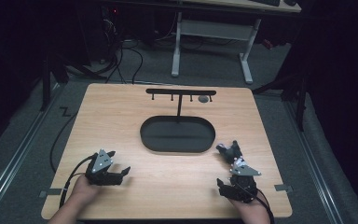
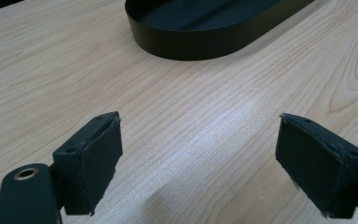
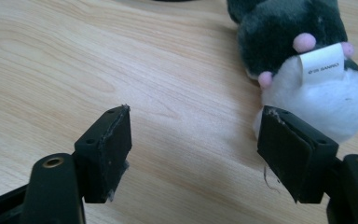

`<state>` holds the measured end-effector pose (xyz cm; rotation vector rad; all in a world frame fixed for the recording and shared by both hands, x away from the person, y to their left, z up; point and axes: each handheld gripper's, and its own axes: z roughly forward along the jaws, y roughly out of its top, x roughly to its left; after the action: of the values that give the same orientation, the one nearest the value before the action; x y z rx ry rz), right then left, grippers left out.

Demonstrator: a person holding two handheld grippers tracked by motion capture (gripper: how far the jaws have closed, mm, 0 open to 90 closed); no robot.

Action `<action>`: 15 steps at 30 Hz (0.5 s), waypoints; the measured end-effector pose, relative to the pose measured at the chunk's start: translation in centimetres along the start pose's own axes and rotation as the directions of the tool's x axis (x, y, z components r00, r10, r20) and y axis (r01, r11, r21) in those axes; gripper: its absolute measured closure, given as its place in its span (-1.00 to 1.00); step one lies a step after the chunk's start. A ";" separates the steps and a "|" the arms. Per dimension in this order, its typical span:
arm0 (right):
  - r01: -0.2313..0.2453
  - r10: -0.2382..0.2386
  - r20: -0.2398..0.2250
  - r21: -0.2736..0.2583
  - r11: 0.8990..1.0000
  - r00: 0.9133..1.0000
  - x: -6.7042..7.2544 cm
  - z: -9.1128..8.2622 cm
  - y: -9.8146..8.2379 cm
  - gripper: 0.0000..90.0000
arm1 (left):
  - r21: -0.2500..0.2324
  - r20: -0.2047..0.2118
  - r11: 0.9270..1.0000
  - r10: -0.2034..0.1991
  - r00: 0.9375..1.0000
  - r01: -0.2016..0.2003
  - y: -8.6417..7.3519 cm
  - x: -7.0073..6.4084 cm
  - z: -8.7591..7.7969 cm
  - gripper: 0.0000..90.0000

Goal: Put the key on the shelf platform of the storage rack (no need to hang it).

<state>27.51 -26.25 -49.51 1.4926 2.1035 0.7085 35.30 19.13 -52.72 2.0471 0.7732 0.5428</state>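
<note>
My right hand-held gripper [image 3: 193, 140] stands released and holding nothing, with the plush toy [image 3: 303, 60] lying on the counter [image 1: 168, 177] just ahead, off its right jaw, far nearer than my left.

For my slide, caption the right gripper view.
Open right gripper over the wooden table, a grey-and-white plush toy just beyond its right-hand jaw.

Plush toy [image 3: 307, 70] grey-white, pink spots; tray [image 1: 177, 134] black.
</note>
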 end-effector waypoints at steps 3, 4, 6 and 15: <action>-0.006 0.006 0.006 0.034 0.999 1.000 0.0 0.2 0.2 -0.44 | 0.000 -0.001 1.000 0.000 1.000 0.000 0.0 0.0 0.0 -0.66; -0.002 0.002 0.011 0.049 0.999 1.000 -0.1 0.2 0.3 -0.44 | 0.000 -0.001 1.000 0.000 1.000 0.000 0.0 0.0 0.0 -0.66; 0.010 -0.011 0.015 0.067 0.998 1.000 -0.1 0.1 0.5 -0.45 | 0.000 -0.002 1.000 -0.001 1.000 0.001 0.0 0.0 0.0 -0.66; 0.054 -0.058 0.016 0.170 0.984 0.998 0.0 0.0 2.2 -0.50 | 0.003 -0.002 1.000 0.000 1.000 0.000 0.0 0.0 0.0 -0.66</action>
<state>29.03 -25.67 -48.09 1.5146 2.2279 0.5009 35.32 19.11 -52.75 2.0489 0.7759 0.5441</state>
